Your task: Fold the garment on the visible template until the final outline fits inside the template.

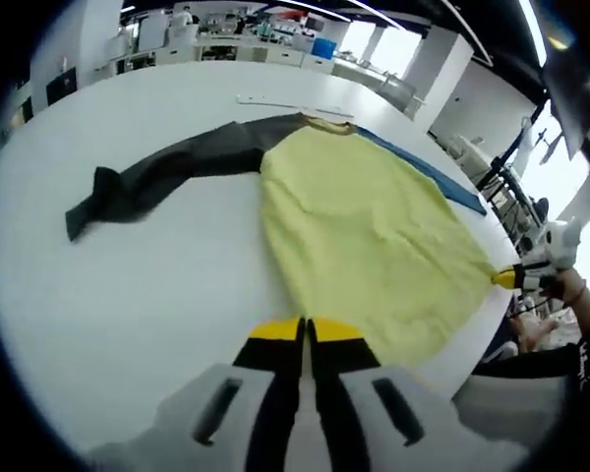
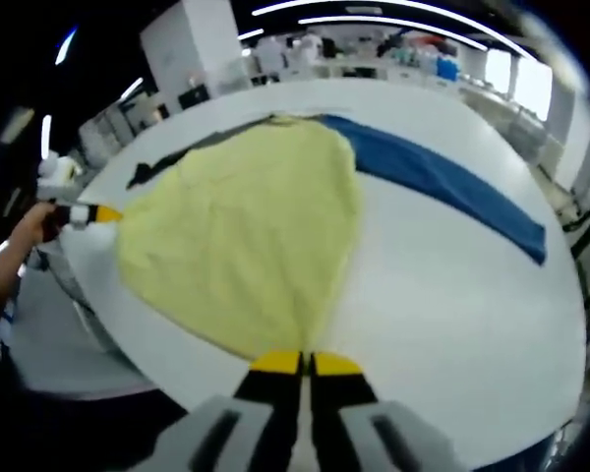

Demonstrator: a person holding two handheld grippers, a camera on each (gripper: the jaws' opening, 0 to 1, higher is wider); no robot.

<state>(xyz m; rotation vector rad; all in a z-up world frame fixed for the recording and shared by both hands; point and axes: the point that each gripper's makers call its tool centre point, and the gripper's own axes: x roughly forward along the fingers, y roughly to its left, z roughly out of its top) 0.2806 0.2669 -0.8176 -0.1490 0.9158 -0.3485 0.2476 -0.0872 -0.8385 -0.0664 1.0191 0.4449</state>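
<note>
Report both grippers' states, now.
Left gripper: jaws shut on the yellow garment hem.
Right gripper: jaws shut on the hem's other corner.

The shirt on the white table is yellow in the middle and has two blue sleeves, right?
Not quite. The shirt on the white table is yellow in the middle, but just one sleeve is blue. The left gripper view shows the other sleeve is dark grey.

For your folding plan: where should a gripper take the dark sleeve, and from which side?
Probably at the dark sleeve's free cuff end, coming in from the bare white table beyond it. It lies flat and stretched away from the yellow body, so that end lifts freely.
</note>
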